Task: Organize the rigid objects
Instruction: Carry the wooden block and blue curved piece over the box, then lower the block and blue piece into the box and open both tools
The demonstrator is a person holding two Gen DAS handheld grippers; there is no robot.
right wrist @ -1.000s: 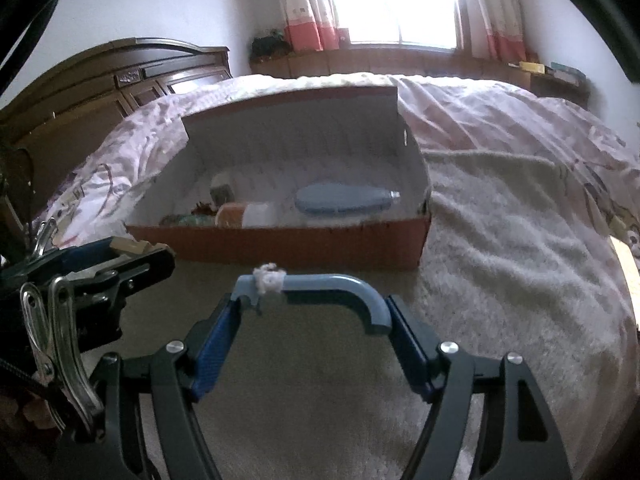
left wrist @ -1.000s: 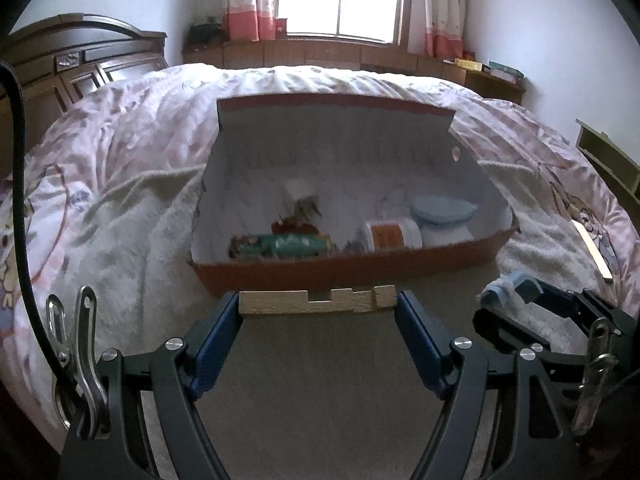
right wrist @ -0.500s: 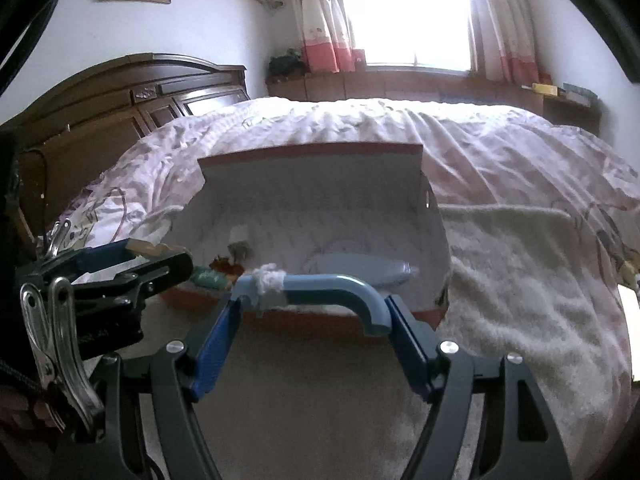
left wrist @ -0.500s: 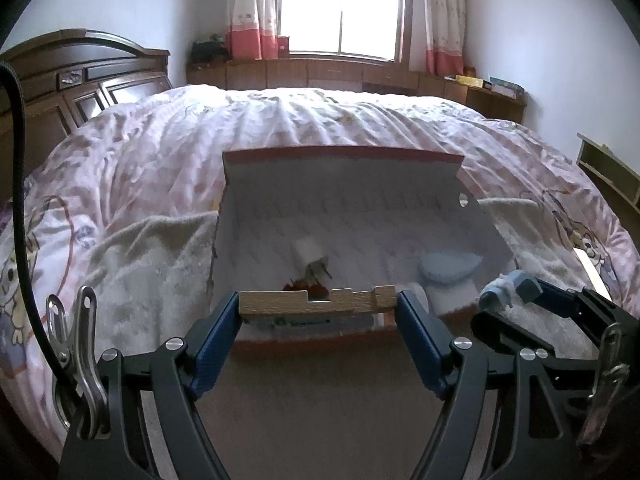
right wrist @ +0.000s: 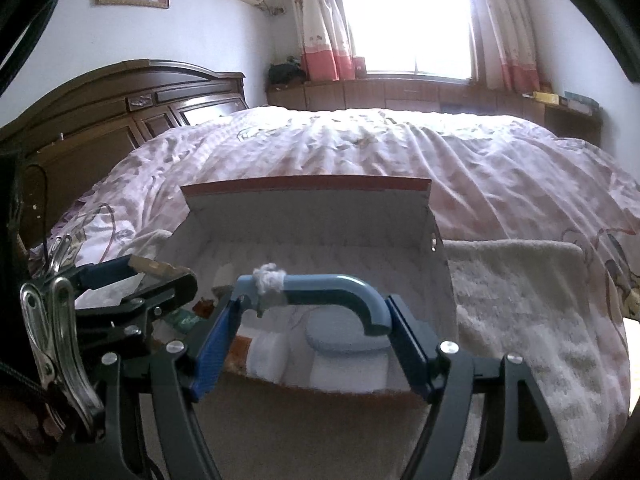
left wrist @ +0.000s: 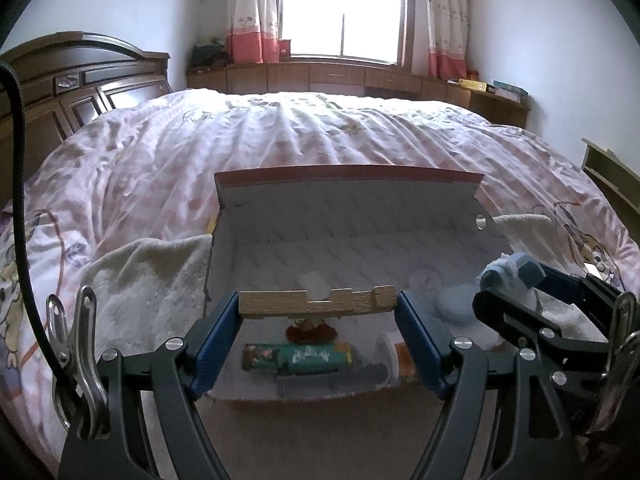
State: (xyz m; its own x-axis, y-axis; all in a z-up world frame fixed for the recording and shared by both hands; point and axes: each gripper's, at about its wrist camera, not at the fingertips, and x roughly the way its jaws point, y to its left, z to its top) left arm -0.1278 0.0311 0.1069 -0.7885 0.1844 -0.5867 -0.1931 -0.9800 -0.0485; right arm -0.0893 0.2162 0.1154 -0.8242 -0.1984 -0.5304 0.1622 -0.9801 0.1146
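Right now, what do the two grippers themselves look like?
Both alike: the left gripper and right gripper have black angular frames with silver bolts and blue fingers. A metal spring clip sits on each one's side. A black cable runs past the left one.

A notched wooden block (left wrist: 318, 303), pale and long, lies level across the lower middle of the left wrist view, clamped end to end. A blue curved handle piece (right wrist: 320, 290), hooked down at its right end and wrapped in white fluff near its left end, sits level in the lower middle of the right wrist view, also clamped. Behind both stands the open box (left wrist: 348, 216), white inside with a red rim, holding a green tube (left wrist: 296, 357), a blue lidded tub (right wrist: 346, 336) and a white-and-orange jar (right wrist: 262, 354).
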